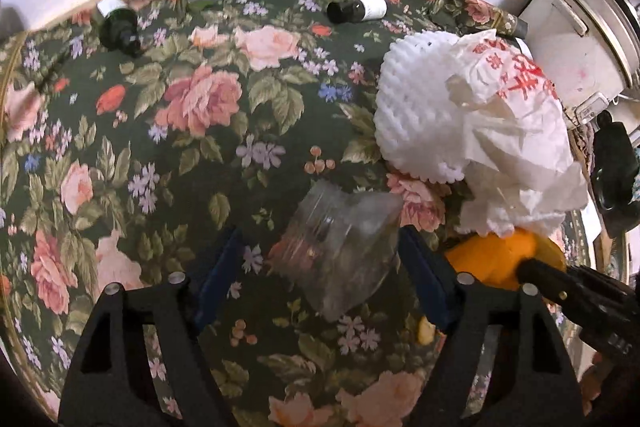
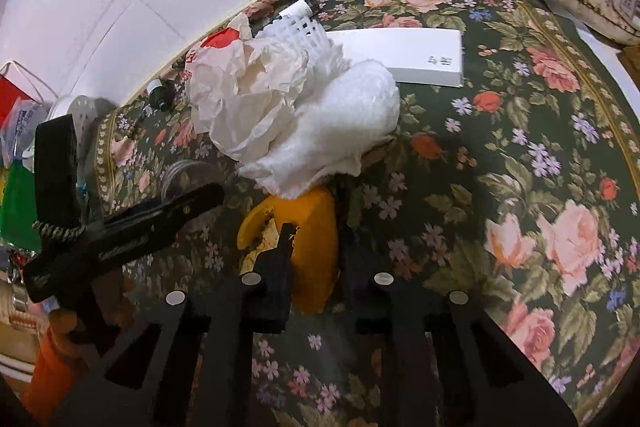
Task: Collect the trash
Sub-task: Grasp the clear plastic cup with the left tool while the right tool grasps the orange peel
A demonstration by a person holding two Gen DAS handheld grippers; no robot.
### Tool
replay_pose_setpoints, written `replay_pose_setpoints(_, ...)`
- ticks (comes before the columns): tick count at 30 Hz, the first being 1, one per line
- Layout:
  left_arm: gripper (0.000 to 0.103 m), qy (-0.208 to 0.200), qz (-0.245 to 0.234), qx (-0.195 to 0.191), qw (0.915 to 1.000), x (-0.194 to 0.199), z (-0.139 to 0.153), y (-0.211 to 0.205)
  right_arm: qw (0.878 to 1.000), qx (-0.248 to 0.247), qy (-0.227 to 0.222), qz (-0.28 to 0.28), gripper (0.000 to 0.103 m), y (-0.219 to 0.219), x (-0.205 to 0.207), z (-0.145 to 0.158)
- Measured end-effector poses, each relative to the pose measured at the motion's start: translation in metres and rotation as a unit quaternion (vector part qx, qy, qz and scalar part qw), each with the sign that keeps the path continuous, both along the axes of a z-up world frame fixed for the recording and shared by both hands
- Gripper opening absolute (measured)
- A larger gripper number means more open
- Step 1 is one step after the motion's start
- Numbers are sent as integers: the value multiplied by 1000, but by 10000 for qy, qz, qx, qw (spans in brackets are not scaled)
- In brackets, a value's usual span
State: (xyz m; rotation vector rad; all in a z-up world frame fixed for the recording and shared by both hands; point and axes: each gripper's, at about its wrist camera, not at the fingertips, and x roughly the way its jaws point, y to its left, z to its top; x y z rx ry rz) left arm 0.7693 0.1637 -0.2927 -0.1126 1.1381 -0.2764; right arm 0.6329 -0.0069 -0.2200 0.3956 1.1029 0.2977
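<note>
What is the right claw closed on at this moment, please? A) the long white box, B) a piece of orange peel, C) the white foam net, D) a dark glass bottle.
B: in the right wrist view the right claw has its fingers pinched on the orange peel, just below the crumpled paper; the bottles, net and box lie further off, untouched.

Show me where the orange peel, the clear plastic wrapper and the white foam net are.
orange peel [image 2: 316, 227]: right wrist view, on its smooth outer skin.
clear plastic wrapper [image 1: 340, 247]: left wrist view, on its crumpled middle.
white foam net [image 1: 412, 99]: left wrist view, on its meshed side.
</note>
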Motion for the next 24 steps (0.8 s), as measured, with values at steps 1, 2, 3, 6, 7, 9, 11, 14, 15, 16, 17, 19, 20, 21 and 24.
replay_pose_setpoints(1,71,-22,-32,5,10000,1,-1,-1,10000,10,7,-1,18,-2,-1,1)
replay_pose_setpoints(2,67,-60,-69,4,10000,1,-1,-3,10000,2,5,14,17,-4,-4,3)
replay_pose_setpoints(3,65,-105,-95,8,9999,0,-2,-4,10000,-47,-18,42,16,-6,-6,5)
replay_pose_setpoints(6,56,-225,-150,206,9994,-2,-2,-11,9998,-162,-88,111,15,-12,-13,9)
replay_pose_setpoints(7,56,-244,-143,256,9993,-5,-2,-13,9997,-171,-104,131,14,-15,-16,11)
replay_pose_setpoints(9,56,-284,-70,270,9992,-11,0,-12,9997,-129,-113,158,14,-22,-22,12)
replay_pose_setpoints(11,56,-324,48,271,9991,-18,4,-10,9997,-109,-134,173,14,-28,-29,14)
replay_pose_setpoints(14,55,-412,221,298,9985,-33,13,-10,9994,-45,-230,238,13,-38,-40,20)
replay_pose_setpoints(15,55,-464,295,337,9979,-39,18,-10,9993,-28,-273,268,13,-41,-44,22)
replay_pose_setpoints(16,55,-520,388,385,9971,-46,24,-11,9990,-15,-316,301,13,-45,-48,25)
replay_pose_setpoints(17,55,-550,449,412,9966,-50,28,-12,9987,-5,-367,349,13,-48,-51,28)
replay_pose_setpoints(19,55,-630,603,449,9952,-62,40,-15,9981,8,-443,432,13,-54,-56,33)
replay_pose_setpoints(20,55,-676,697,448,9943,-69,47,-17,9976,24,-482,487,13,-58,-59,36)
replay_pose_setpoints(21,55,-711,770,451,9935,-76,53,-19,9972,41,-516,542,13,-61,-61,38)
replay_pose_setpoints(24,55,-794,1018,494,9904,-97,69,-25,9945,71,-726,749,13,-73,-70,51)
